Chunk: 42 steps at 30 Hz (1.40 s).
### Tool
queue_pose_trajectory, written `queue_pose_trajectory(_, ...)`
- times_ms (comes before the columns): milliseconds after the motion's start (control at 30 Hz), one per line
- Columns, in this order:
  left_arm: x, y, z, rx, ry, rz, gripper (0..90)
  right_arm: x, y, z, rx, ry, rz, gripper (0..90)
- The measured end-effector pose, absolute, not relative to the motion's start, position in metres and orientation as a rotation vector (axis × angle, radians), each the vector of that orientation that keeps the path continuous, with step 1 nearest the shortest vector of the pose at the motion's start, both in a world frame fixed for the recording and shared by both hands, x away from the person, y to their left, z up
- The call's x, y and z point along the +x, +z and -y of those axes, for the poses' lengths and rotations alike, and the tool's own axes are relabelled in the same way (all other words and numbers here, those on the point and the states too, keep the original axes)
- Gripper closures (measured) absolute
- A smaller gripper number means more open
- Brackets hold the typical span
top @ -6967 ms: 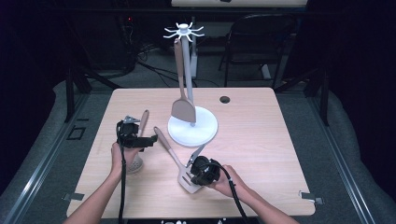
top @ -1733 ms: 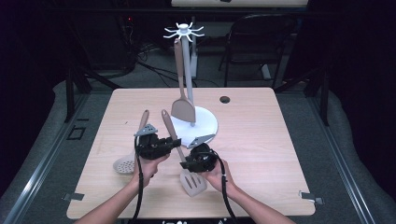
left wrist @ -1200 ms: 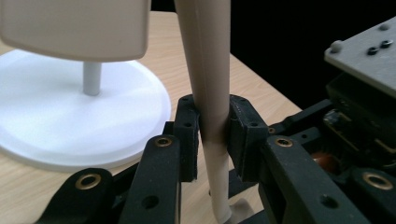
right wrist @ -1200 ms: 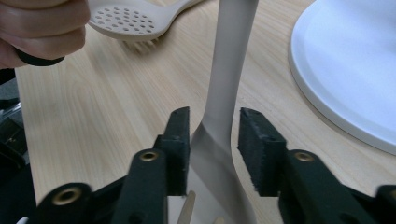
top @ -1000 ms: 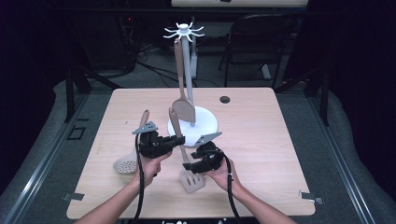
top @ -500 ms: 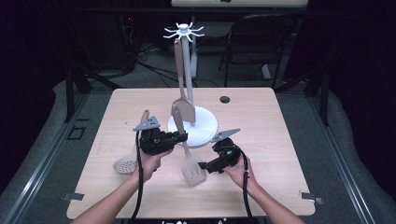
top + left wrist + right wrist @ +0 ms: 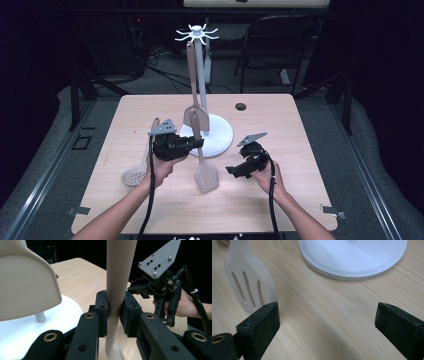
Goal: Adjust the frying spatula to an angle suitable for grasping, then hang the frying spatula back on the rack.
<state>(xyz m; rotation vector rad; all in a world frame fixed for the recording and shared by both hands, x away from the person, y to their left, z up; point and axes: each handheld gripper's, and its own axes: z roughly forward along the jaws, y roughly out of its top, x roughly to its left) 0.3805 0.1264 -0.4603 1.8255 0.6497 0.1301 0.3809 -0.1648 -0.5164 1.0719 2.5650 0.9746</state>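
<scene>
Nearest the front edge of the desk (image 7: 150,210), both forearms come in from the bottom. Right tool (image 7: 233,171) sits right of centre, fairly near the front edge, pointing left toward the middle; its jaws have just been opening and now stand wide w/ nothing between them, just bare wood in the right gripper view. The slotted spatula (image 7: 205,176) has its blade close to the desk, middle-front, a bit left of the right tool, apart from it; can't tell if the blade tip still touches the wood. Its handle runs up and back to the left tool (image 7: 198,143), which is clamped on it: in the left gripper view the pads (image 7: 102,312) press the handle from both sides, handle near upright btwn them. Left of that hand, a slotted spoon (image 7: 135,175) lies on the desk toward the left side, bowl nearer the front, handle pointing back, partly hidden behind the left tool. Just behind the left tool is the white rack (image 7: 220,137), round base about mid-desk, pole upright, spoked hook ring on top. Another spatula (image 7: 193,95) hangs from a hook, blade down just above the base and right behind the held handle. Further back, near the rear edge and right of the pole, a small dark round hole (image 7: 241,106) in the desktop. Beyond the desk, dark floor and a chair (image 7: 272,45).
</scene>
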Motion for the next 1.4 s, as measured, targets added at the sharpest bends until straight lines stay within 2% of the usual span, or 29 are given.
queue_pose_trajectory(933,0.394,-0.441,-0.117,1.86,0.155,-0.629,77.0,0.391,-0.527,0.182,1.118,0.884,-2.571,4.5)
queue_pose_trajectory(1400,0.41,-0.417,-0.112,1.873,0.185,-0.6,77.0,0.393,-0.528,0.181,1.107,0.873,-2.579,4.4)
